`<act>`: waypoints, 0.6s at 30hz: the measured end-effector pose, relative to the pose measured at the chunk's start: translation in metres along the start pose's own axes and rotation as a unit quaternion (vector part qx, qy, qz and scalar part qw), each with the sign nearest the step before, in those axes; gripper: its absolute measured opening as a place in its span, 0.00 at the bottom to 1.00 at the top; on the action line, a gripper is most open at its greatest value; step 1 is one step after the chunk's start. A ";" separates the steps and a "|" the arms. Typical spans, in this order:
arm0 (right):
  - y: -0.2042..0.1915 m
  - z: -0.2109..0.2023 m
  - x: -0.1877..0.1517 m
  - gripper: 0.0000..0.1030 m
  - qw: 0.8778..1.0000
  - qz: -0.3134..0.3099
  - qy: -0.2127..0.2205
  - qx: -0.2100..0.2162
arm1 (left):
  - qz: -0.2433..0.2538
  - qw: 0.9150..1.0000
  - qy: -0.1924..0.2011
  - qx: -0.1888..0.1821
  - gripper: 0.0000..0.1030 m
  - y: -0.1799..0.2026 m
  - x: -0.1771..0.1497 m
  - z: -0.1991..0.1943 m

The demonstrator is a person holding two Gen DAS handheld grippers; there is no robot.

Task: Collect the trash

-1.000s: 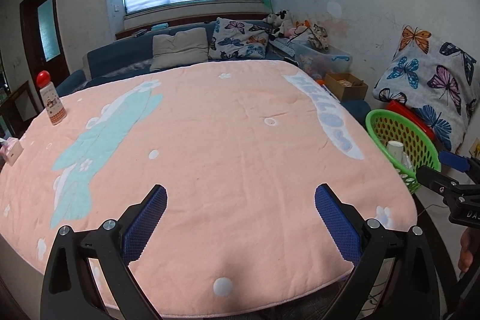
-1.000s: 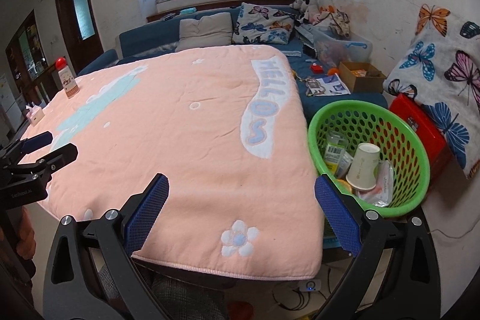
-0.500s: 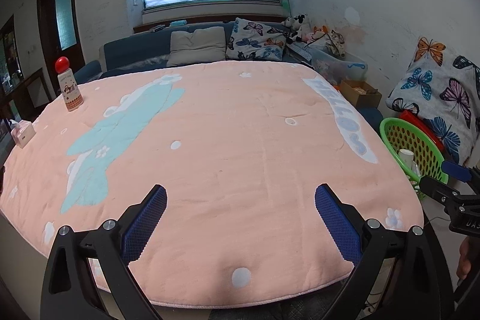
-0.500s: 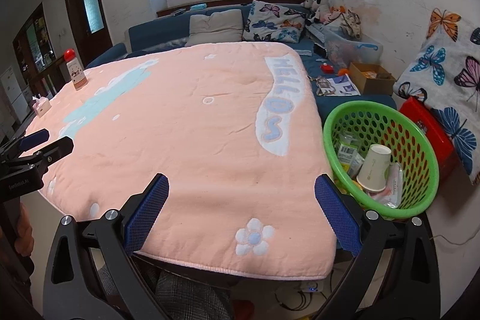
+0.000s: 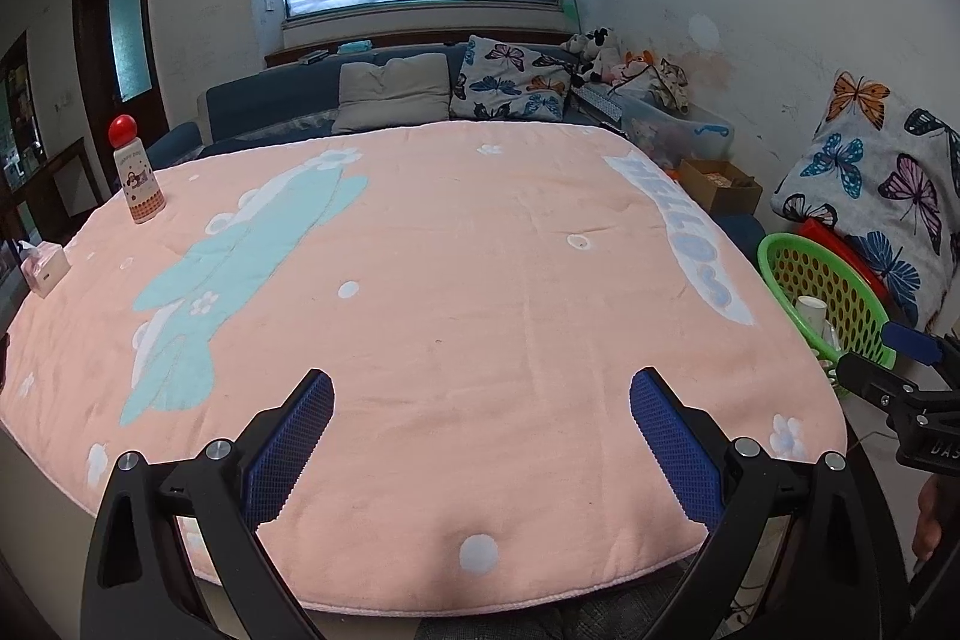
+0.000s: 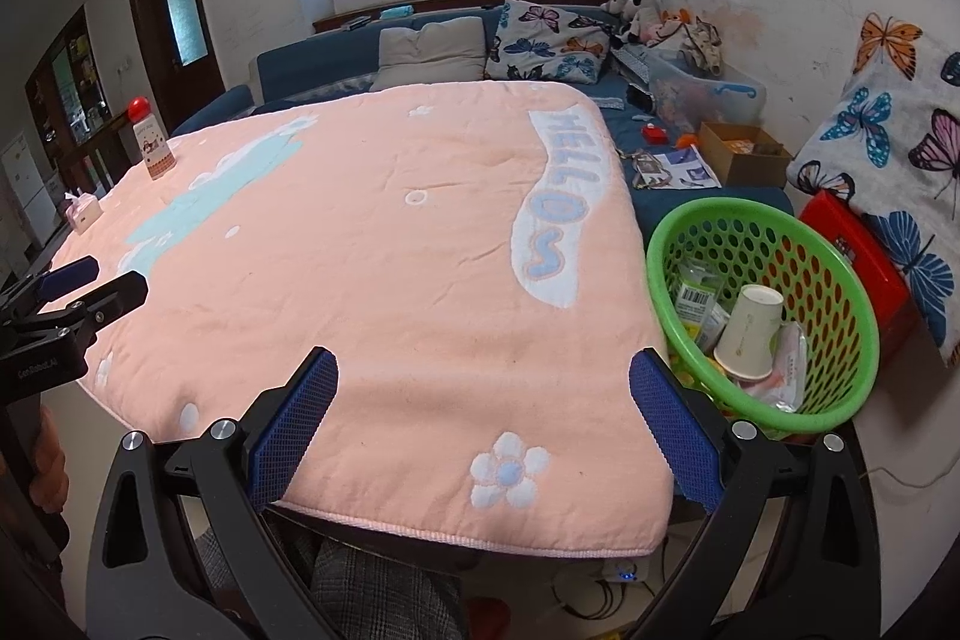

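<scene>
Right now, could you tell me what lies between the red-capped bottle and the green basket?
Only bare pink blanket lies between the bottle and the basket, shown in the right wrist view.

The table cover (image 5: 480, 280) is soft, matt pink cloth with a fleecy nap. The green basket (image 6: 840, 292) at the right of the frame is glossy perforated plastic; the cup (image 6: 750, 334) inside is matt paper. Both the left gripper (image 5: 480, 436) and the right gripper (image 6: 480, 418) have matt black plastic arms, bright metal screws and blue textured pads (image 6: 294, 418). The bottle (image 5: 137, 184) at upper left has a glossy red cap.
</scene>
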State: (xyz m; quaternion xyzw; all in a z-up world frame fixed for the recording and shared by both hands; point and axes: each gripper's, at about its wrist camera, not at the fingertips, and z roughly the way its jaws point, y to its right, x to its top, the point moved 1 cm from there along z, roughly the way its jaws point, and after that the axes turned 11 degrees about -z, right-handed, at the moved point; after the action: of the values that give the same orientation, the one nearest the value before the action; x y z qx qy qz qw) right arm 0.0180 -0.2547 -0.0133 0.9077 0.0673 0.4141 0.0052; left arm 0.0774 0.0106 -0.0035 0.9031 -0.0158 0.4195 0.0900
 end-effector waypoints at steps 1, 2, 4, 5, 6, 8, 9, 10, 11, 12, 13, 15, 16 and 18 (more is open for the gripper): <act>0.001 0.000 0.000 0.94 1.000 0.001 0.000 0.001 | 0.001 1.000 0.001 0.001 0.93 0.000 0.000 0.000; 0.001 0.000 -0.001 0.94 1.000 0.001 0.000 0.002 | 0.001 1.000 0.001 0.001 0.93 0.001 0.000 0.000; 0.001 0.000 -0.001 0.94 1.000 0.001 0.001 0.001 | 0.001 1.000 0.001 0.001 0.93 0.001 -0.001 0.000; 0.001 0.000 -0.001 0.94 1.000 0.000 0.001 0.002 | 0.001 1.000 0.001 0.001 0.93 0.002 -0.001 0.000; 0.001 0.000 -0.001 0.94 1.000 0.000 0.000 0.004 | 0.001 1.000 0.000 0.001 0.93 0.002 -0.001 0.000; 0.000 0.000 -0.001 0.94 1.000 -0.002 -0.001 0.003 | 0.001 1.000 0.001 0.000 0.93 0.002 -0.001 0.000; 0.000 0.001 -0.001 0.94 1.000 -0.002 -0.001 0.003 | 0.002 1.000 0.002 0.000 0.93 0.002 -0.002 0.000; 0.000 0.001 -0.001 0.94 1.000 -0.002 -0.001 0.004 | 0.002 1.000 0.002 0.000 0.93 0.002 -0.002 0.000; -0.001 0.001 -0.001 0.94 1.000 -0.003 -0.001 0.004 | 0.002 1.000 0.000 -0.001 0.93 0.002 -0.002 0.000; -0.001 0.001 -0.001 0.94 1.000 -0.003 -0.001 0.004 | 0.001 1.000 0.001 -0.001 0.93 0.002 -0.002 0.000; -0.001 0.001 -0.001 0.94 1.000 -0.004 -0.001 0.004 | 0.001 1.000 0.001 0.000 0.93 0.001 -0.002 -0.001; -0.001 0.001 -0.001 0.94 1.000 -0.003 -0.001 0.005 | 0.000 1.000 0.003 -0.001 0.93 0.001 -0.002 -0.001; -0.002 0.001 -0.001 0.94 1.000 -0.003 0.000 0.005 | -0.001 1.000 0.004 0.000 0.93 0.001 -0.002 -0.001; -0.002 0.001 -0.001 0.94 1.000 -0.003 0.000 0.004 | -0.001 1.000 0.005 0.000 0.93 0.001 -0.002 -0.001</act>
State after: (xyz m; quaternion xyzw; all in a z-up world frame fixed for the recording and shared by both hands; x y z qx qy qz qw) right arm 0.0178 -0.2532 -0.0149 0.9077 0.0717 0.4135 0.0023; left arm 0.0749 0.0099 -0.0044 0.9009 -0.0140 0.4242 0.0906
